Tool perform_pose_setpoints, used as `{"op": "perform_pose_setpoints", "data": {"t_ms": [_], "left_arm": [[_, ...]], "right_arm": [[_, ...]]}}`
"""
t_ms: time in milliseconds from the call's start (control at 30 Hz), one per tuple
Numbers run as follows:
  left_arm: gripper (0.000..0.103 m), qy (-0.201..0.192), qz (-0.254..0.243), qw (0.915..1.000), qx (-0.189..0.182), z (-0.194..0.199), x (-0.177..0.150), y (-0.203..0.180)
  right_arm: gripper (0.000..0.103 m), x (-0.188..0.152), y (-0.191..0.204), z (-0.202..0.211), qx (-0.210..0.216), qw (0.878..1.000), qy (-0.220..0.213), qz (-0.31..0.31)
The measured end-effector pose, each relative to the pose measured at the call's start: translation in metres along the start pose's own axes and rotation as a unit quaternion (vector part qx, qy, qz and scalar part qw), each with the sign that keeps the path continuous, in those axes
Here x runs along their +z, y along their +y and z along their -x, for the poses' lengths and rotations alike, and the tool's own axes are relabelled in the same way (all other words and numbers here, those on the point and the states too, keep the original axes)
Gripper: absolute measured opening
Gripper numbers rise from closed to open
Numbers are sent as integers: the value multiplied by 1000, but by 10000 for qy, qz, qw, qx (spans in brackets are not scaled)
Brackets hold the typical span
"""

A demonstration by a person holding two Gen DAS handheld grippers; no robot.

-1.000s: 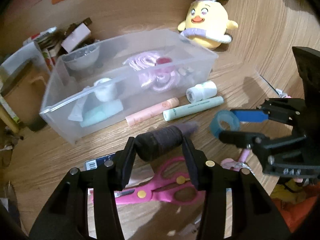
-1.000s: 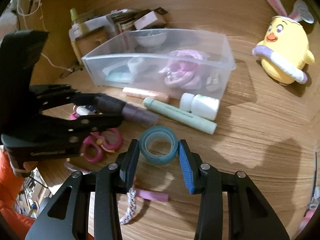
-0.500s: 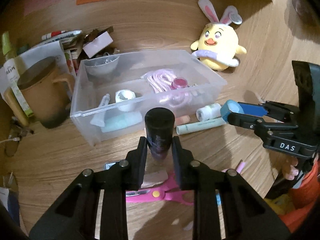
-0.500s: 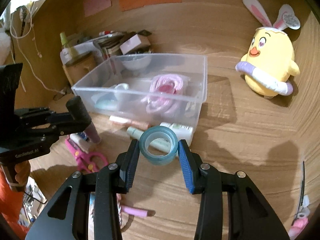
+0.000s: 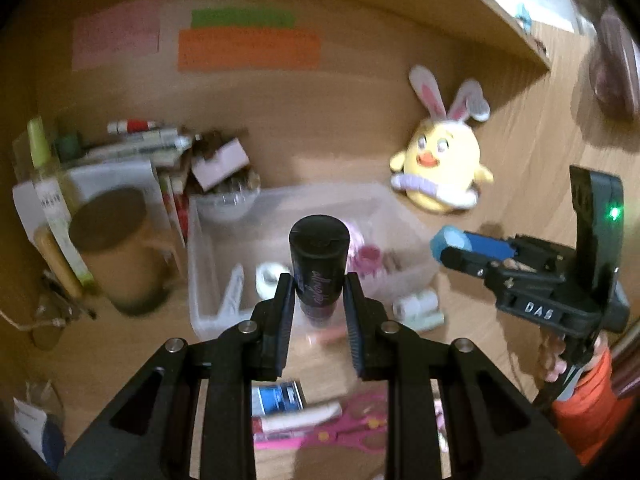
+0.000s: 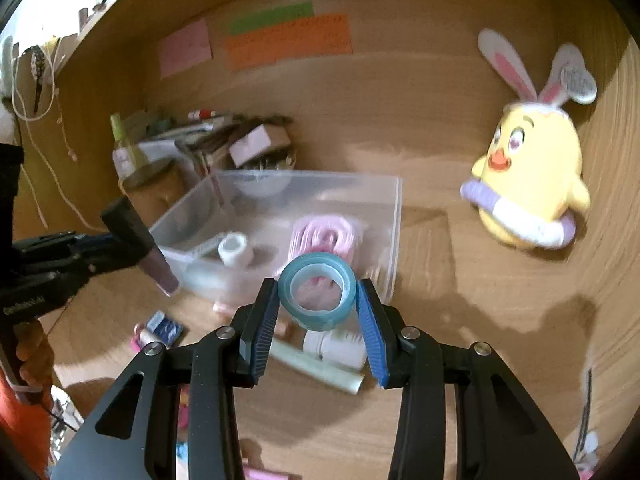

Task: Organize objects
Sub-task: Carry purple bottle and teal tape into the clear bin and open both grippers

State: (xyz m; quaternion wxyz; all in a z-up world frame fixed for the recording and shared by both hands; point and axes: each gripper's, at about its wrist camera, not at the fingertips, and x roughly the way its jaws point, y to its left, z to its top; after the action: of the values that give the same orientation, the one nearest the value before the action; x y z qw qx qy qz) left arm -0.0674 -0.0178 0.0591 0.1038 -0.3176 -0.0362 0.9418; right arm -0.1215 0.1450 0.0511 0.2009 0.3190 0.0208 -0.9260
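Left gripper (image 5: 318,300) fingers clamp an upright dark tube (image 5: 319,264); right gripper (image 6: 318,308) grips tape roll (image 6: 317,295). Clear bin (image 6: 394,216) lies ahead of both, below them.

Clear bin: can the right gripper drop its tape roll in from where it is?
Probably yes. The right gripper, shut on the tape roll, hangs above the clear bin's open top; the left gripper's dark tube sits off to the side.
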Motion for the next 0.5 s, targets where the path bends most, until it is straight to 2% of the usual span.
{"op": "perform_pose_setpoints", "data": {"t_ms": [200,500], "left_arm": [[24,-30,-38,9998,175,-17,21,-2],[24,661,3,9977,158,-78,20,-2]], "right_arm": [[36,16,-1,-16,-156,9999,5,69],[36,15,-5,-59,-241,9986,462,97]]}}
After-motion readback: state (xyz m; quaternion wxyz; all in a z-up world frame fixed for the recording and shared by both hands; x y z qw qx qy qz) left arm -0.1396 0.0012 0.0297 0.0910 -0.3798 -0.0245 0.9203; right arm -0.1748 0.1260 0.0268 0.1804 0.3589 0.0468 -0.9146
